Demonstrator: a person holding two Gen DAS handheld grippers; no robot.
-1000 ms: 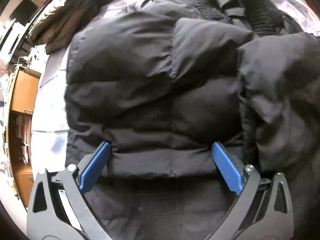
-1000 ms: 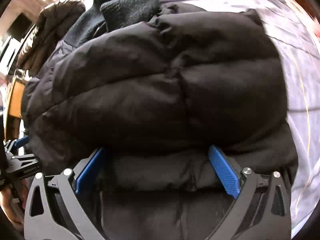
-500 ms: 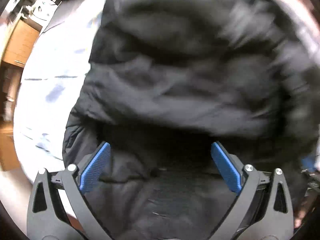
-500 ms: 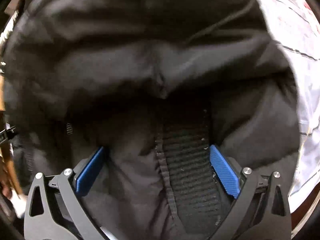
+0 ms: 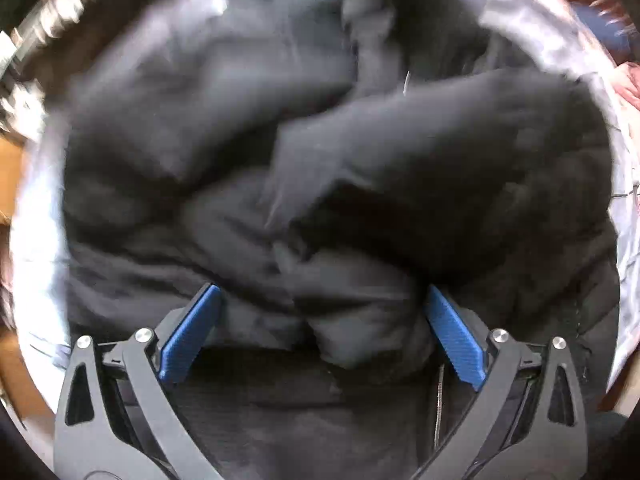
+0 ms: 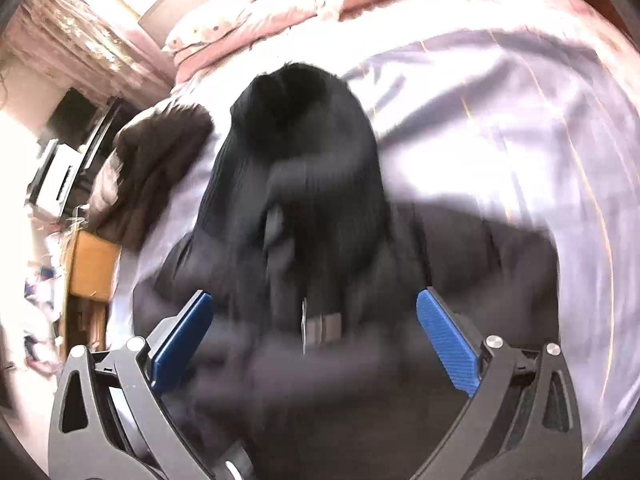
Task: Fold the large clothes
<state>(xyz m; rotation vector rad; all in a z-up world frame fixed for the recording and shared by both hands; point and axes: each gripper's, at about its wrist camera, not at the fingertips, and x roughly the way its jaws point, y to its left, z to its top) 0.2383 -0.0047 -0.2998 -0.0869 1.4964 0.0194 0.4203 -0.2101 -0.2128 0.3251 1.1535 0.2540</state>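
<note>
Black puffer jacket smeared by motion blur; its folds unreadable. Shelf clutter at nine o'clock indistinct.

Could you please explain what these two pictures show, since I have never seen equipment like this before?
There is no robot here: a person holds a two-finger gripper in each hand, and a fisheye camera on each looks forward along its blue-padded jaws. One picture comes from the left gripper, the other from the right gripper. Both sets of jaws stand wide open, with fabric bulging between them but nothing pinched. On the bed sheet lies a black puffer jacket, the garment being folded; both views are blurred. The right view also shows a black knitted garment beyond it, a brown garment to the left, and pink bedding at the far end.
</note>
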